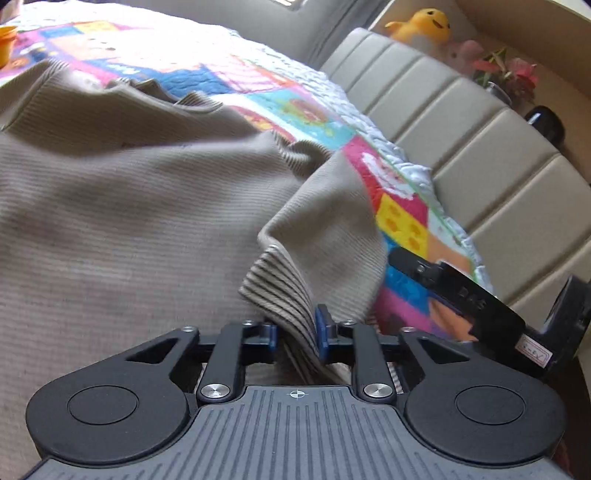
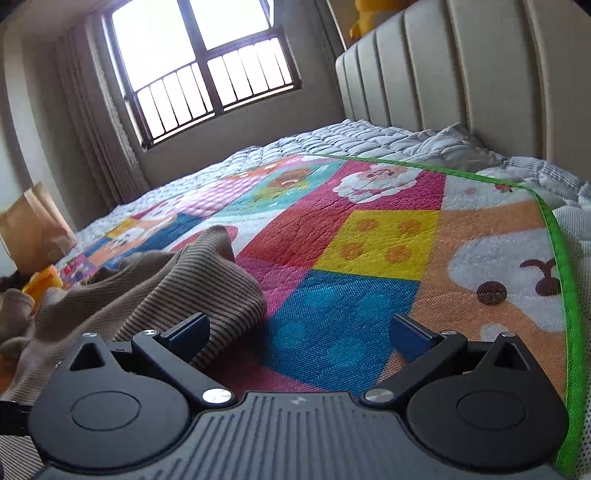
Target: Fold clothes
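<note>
A beige ribbed sweater (image 1: 129, 206) lies spread on a colourful patchwork quilt (image 1: 317, 114). My left gripper (image 1: 298, 334) is shut on the sweater's ribbed cuff (image 1: 280, 291), and the sleeve is pulled up into a fold. My right gripper (image 1: 461, 295) shows at the right of the left wrist view, low over the quilt. In the right wrist view my right gripper (image 2: 299, 332) is open and empty, just above the quilt (image 2: 369, 258). A bunched part of the sweater (image 2: 177, 288) lies beside its left finger (image 2: 188, 332).
A padded beige headboard (image 1: 461, 122) runs along the bed's far side, also in the right wrist view (image 2: 480, 74). A yellow plush toy (image 1: 424, 26) and flowers (image 1: 509, 74) sit on a shelf behind it. A window (image 2: 199, 62) and a paper bag (image 2: 29, 229) stand beyond the bed.
</note>
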`<control>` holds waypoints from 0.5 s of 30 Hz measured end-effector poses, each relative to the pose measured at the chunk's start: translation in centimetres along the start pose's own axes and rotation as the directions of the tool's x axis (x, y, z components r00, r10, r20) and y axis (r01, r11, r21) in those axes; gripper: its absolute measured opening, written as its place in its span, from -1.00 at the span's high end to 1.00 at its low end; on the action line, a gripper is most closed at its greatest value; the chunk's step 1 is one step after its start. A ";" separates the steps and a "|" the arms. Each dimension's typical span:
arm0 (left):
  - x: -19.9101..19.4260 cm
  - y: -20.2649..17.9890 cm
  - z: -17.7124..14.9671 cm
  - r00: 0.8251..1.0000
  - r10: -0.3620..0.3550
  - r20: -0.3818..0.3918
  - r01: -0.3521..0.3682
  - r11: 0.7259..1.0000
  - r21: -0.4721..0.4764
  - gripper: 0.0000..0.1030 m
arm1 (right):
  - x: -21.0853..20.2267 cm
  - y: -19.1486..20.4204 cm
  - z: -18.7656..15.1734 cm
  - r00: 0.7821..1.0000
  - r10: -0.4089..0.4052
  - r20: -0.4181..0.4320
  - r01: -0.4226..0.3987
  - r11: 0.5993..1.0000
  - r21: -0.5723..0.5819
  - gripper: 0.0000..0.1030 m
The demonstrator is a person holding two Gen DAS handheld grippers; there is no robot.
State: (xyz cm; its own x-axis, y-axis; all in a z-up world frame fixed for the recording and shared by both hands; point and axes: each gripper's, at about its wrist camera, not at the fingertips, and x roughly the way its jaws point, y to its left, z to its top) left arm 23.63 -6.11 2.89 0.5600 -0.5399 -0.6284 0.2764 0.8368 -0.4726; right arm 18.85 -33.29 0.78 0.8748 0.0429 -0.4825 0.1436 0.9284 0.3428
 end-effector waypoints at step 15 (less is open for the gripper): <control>-4.9 7.1 11.9 0.909 0.292 0.297 -0.356 0.915 0.191 0.73 | 0.1 -1.7 0.2 0.999 0.046 0.030 -0.049 0.993 0.112 -1.00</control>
State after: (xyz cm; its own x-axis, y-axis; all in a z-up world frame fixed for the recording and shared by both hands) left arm 32.14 3.52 9.95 0.8216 -0.2196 -0.5261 0.2028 0.9750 -0.0903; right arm 18.78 -34.94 0.26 0.8941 0.0740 -0.4418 0.1515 0.8782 0.4536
